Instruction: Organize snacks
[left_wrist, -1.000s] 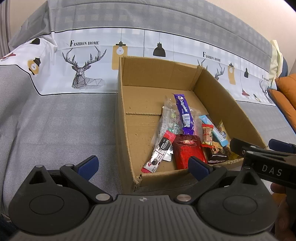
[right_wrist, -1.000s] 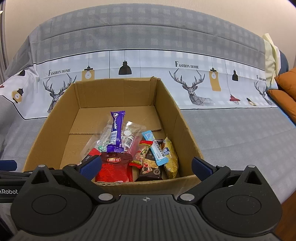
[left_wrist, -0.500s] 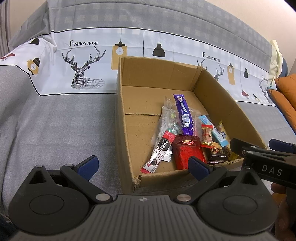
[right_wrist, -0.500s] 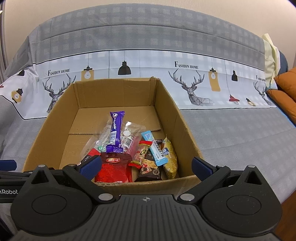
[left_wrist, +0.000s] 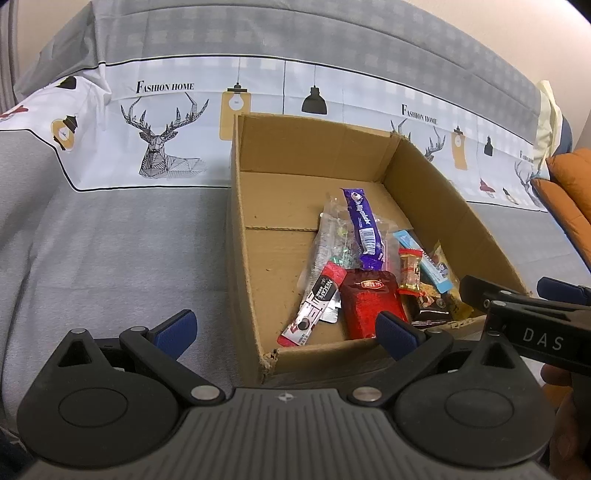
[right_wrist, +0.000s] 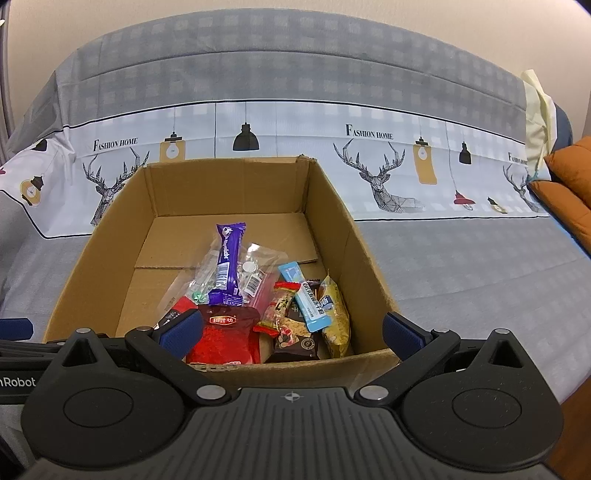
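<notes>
Left gripper (left_wrist: 284, 330): spread, empty | Right gripper (right_wrist: 291, 332): spread, empty | Cardboard box (right_wrist: 110, 229): on sofa, snacks piled near-right | Purple bar (right_wrist: 229, 264): topmost

In the left wrist view the right gripper (left_wrist: 517, 295) ran off the right edge, and the hand (left_wrist: 565, 406) holding it showed only as a dark sliver at the picture's rim. The red packet (right_wrist: 221, 338) lost its lower end behind the cardboard box (right_wrist: 110, 236) near wall, and one blue fingertip (right_wrist: 181, 328) covered most of the coffee stick (left_wrist: 314, 310) in the right wrist view. The dark wrapper (right_wrist: 297, 341) lay half buried under the other snacks — its print was too small to read.
</notes>
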